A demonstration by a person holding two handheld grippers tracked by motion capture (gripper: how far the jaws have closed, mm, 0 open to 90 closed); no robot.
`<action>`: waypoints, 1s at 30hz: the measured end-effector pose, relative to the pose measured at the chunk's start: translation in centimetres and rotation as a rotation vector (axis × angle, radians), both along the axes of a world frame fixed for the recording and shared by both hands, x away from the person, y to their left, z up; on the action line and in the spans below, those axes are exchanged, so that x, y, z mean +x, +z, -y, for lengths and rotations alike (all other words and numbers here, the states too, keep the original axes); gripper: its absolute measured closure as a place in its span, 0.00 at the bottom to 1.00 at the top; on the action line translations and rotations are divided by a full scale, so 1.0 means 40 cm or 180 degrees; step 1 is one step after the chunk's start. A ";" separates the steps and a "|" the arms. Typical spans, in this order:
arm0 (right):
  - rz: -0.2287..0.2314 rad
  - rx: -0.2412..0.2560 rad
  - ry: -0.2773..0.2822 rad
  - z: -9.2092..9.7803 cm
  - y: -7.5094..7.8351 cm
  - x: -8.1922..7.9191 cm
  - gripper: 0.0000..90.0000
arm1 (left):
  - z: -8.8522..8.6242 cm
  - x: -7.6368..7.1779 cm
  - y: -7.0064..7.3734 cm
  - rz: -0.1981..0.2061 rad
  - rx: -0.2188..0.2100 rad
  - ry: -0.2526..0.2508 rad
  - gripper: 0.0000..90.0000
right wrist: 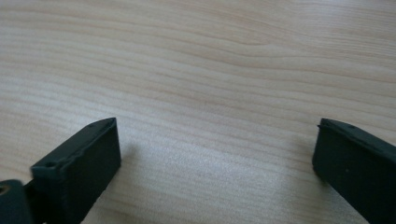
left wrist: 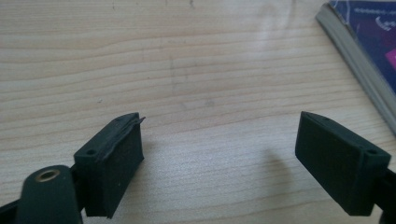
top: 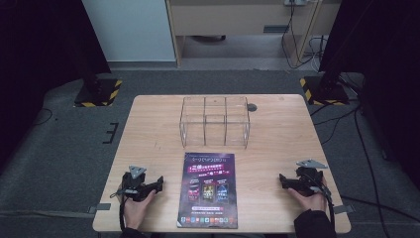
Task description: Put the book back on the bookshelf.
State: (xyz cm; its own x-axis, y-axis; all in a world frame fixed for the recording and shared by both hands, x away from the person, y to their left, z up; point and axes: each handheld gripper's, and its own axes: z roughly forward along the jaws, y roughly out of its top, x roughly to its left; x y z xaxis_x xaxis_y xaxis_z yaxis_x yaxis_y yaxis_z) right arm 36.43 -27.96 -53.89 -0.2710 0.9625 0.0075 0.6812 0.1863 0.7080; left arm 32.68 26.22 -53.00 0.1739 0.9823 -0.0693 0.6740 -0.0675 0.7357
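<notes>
A purple magazine [top: 208,190] lies flat at the front middle of the wooden table [top: 148,129]. Behind it stands a clear acrylic organiser [top: 215,121] with several compartments. My left gripper [top: 159,183] rests on the table left of the magazine, held by a hand, jaws pointing right. It is open [left wrist: 219,144] over bare wood, with the magazine's edge [left wrist: 359,70] at the upper right of its view. My right gripper [top: 281,179] rests right of the magazine, jaws pointing left. Its jaws stand wide open [right wrist: 217,149] over bare wood.
A small dark disc [top: 252,107] sits on the table behind the organiser's right end. Two stands with yellow-black striped bases [top: 99,91] [top: 322,89] flank the table's far corners. Cables run along the floor at the right.
</notes>
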 end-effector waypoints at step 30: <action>0.0621 0.0548 0.0367 -0.108 0.139 -0.046 0.17 | 0.062 -0.055 0.091 0.0396 -0.0247 -0.0267 0.24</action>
